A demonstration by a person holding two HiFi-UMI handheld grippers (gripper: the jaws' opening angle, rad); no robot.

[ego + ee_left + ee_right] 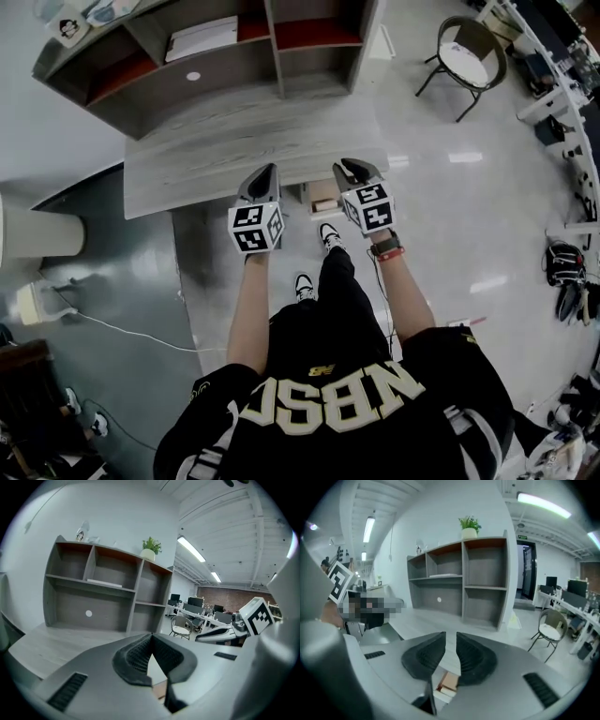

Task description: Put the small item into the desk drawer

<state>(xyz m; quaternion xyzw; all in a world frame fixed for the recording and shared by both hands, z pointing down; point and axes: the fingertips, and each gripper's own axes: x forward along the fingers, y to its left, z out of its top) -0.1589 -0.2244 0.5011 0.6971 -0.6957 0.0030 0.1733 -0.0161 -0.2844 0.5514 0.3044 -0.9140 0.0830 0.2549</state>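
I stand at a grey wooden desk (216, 150). A drawer (311, 194) is pulled out under its front edge, and a small tan block (324, 202) lies in it. The block also shows below the jaws in the right gripper view (449, 682). My right gripper (354, 169) hovers just above the drawer; its jaws (450, 638) stand a narrow gap apart with nothing between the pads. My left gripper (269, 171) is held beside it over the desk edge. Its tips (151, 637) meet and it holds nothing.
A grey shelf unit (234, 66) stands at the back of the desk, with white paper (202, 37) on one shelf and a potted plant (468, 527) on top. A chair (469, 52) stands far right. A white cable (122, 328) runs across the floor on the left.
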